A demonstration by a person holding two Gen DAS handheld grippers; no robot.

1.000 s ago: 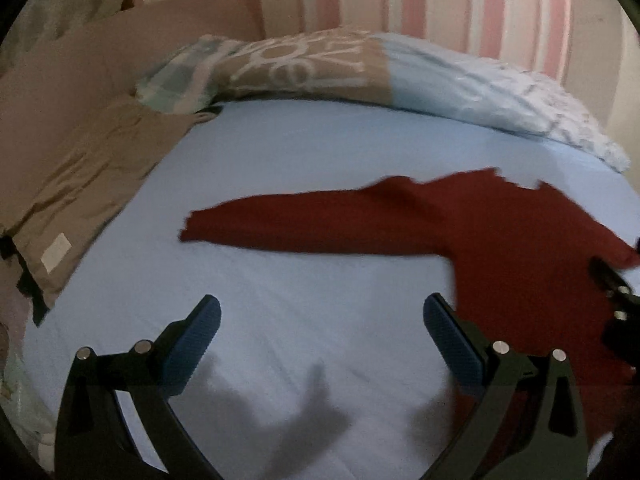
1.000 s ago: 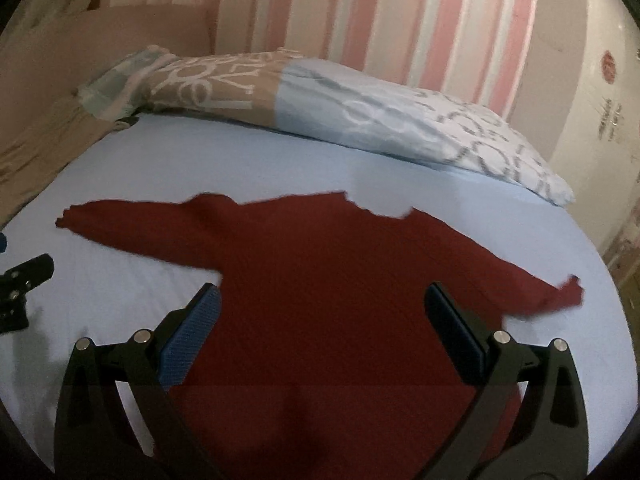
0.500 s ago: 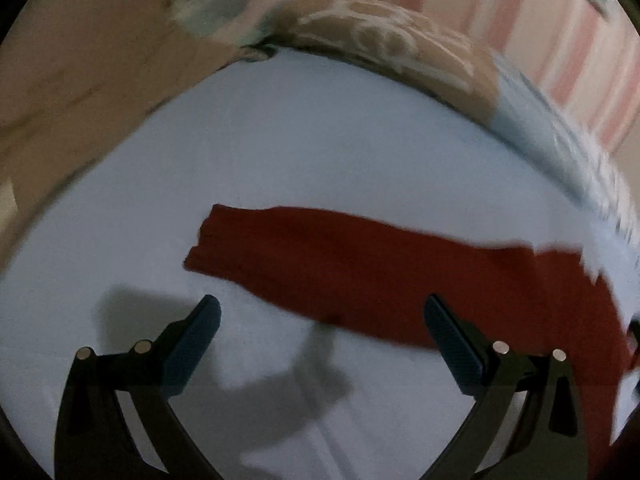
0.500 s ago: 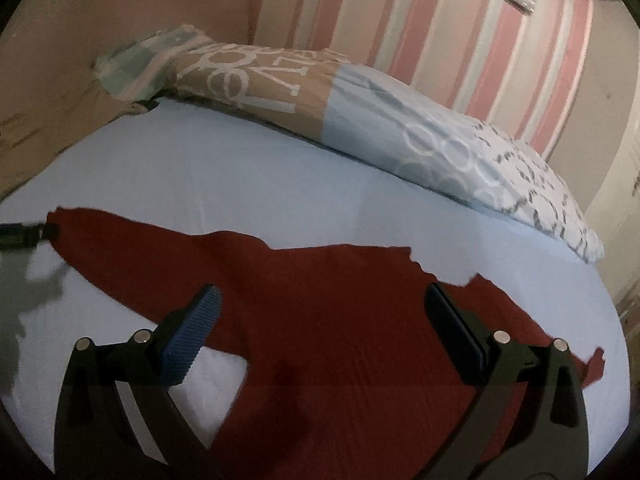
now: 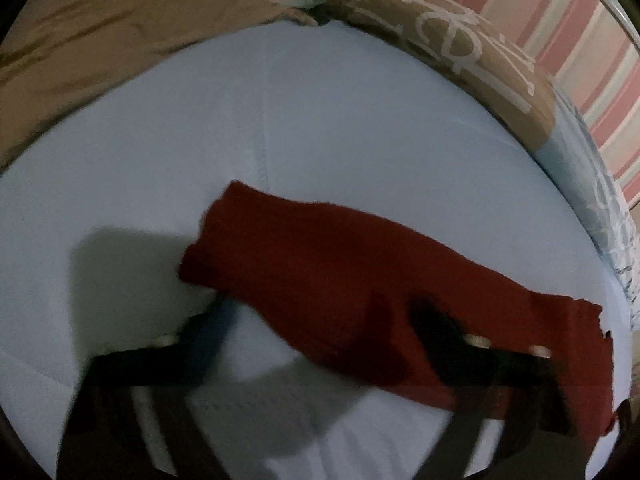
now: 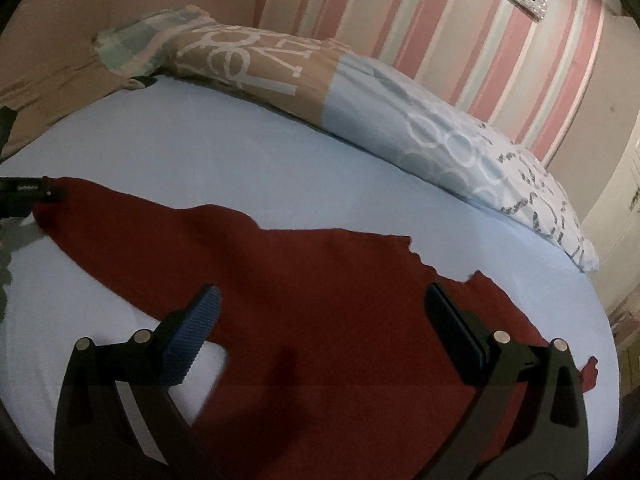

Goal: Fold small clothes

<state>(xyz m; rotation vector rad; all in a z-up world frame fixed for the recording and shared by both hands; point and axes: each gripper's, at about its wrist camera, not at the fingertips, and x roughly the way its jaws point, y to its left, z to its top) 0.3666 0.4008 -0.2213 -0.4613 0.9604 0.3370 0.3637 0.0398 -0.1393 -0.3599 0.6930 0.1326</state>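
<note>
A dark red sweater (image 6: 320, 280) lies spread flat on the pale blue bed sheet (image 6: 200, 152). Its left sleeve (image 5: 320, 260) stretches out toward the cuff at the left. My left gripper (image 5: 320, 316) is low over that sleeve near the cuff. Its jaws are closing with the sleeve cloth between them, still lying flat. One finger (image 5: 436, 320) rests over the sleeve, and the other stands on the sheet by the cuff's lower edge. The right wrist view shows the left gripper (image 6: 28, 194) at the cuff. My right gripper (image 6: 320, 312) hangs open above the sweater's body.
A long patterned pillow (image 6: 360, 100) runs along the far side of the bed under a pink-striped wall (image 6: 440, 20). A tan cloth (image 5: 100, 40) covers the far left edge. A pale cupboard (image 6: 616, 200) stands at the right.
My left gripper swung left and down onto the sleeve near the cuff, and its jaws have narrowed. My right gripper came lower and closer over the sweater's body, still wide.
</note>
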